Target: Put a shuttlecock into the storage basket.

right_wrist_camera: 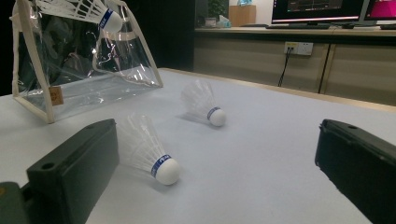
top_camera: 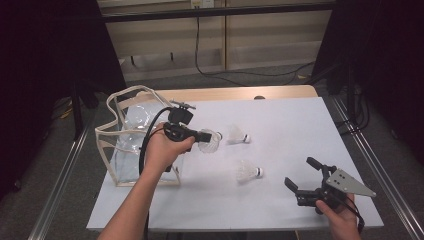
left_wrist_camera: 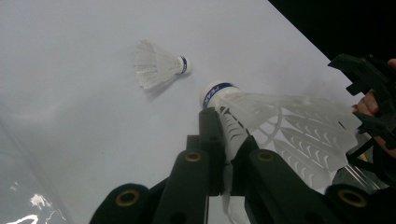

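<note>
White feathered-pattern plastic skirt, cork-shaped white tip with a blue band: held shuttlecock [left_wrist_camera: 275, 126], pinched by its skirt in the closed left claw [top_camera: 202, 135], lifted above the tabletop [top_camera: 300, 125] just beside the bag.

Item: clear bag [top_camera: 131, 131]. Glossy see-through vinyl, cream fabric trim and handles, small tan label; stands upright at the tabletop's left edge, mouth upward.

Item: far shuttlecock [top_camera: 238, 135]. Same make; lies on its side near the tabletop's middle, tip pointing right.

Item: near shuttlecock [top_camera: 248, 172]. Same make; lies on its side, closer to the person, tip pointing right.

Item: right claw [top_camera: 300, 174]. Black jaws spread wide, holding nothing, low at the near right of the tabletop, well apart from the near shuttlecock.

Surface: matte pale grey-white sheet over a light wooden top.

Step in hand, as judged: packing shuttlecocks into the bag, one carried, two left lying.

Next move, as judged: swing the held piece left over the bag's mouth, lower it tip-first between the soft walls, then release. The light, springy skirt may catch on the trim.
</note>
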Action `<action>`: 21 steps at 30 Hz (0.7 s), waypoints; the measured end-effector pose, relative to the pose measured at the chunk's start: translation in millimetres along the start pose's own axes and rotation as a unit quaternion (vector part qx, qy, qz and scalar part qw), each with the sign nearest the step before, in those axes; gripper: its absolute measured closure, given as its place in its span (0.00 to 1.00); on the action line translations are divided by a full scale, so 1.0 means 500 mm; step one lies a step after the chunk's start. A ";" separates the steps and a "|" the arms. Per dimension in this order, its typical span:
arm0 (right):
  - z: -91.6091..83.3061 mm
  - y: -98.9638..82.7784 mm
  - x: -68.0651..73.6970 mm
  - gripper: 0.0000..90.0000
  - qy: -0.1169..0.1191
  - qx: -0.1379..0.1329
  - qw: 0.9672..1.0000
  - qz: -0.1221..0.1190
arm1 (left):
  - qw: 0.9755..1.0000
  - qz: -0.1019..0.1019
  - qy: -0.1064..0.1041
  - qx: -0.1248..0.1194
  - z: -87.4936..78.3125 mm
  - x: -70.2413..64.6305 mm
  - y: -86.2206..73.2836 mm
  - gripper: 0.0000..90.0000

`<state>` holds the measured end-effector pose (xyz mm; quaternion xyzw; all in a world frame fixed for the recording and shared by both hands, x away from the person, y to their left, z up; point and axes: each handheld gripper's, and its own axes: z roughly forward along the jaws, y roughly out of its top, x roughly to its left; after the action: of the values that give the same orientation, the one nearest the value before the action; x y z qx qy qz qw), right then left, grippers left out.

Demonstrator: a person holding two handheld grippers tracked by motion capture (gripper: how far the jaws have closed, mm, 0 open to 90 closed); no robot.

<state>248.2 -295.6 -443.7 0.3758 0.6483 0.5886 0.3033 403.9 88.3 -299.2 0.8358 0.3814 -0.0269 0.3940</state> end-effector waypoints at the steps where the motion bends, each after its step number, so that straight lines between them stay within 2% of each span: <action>1: 0.000 0.000 0.000 0.00 0.000 0.000 1.000 0.000 | 1.000 0.000 0.000 0.000 0.000 0.000 0.001 0.99; 21: 0.000 0.000 0.000 0.00 0.003 0.000 1.000 0.000 | 1.000 -0.004 0.002 0.004 -0.025 0.004 0.032 0.99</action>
<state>248.0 -295.6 -443.5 0.3741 0.6491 0.5901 0.3009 412.5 91.5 -281.1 0.8360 0.3851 -0.0286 0.3899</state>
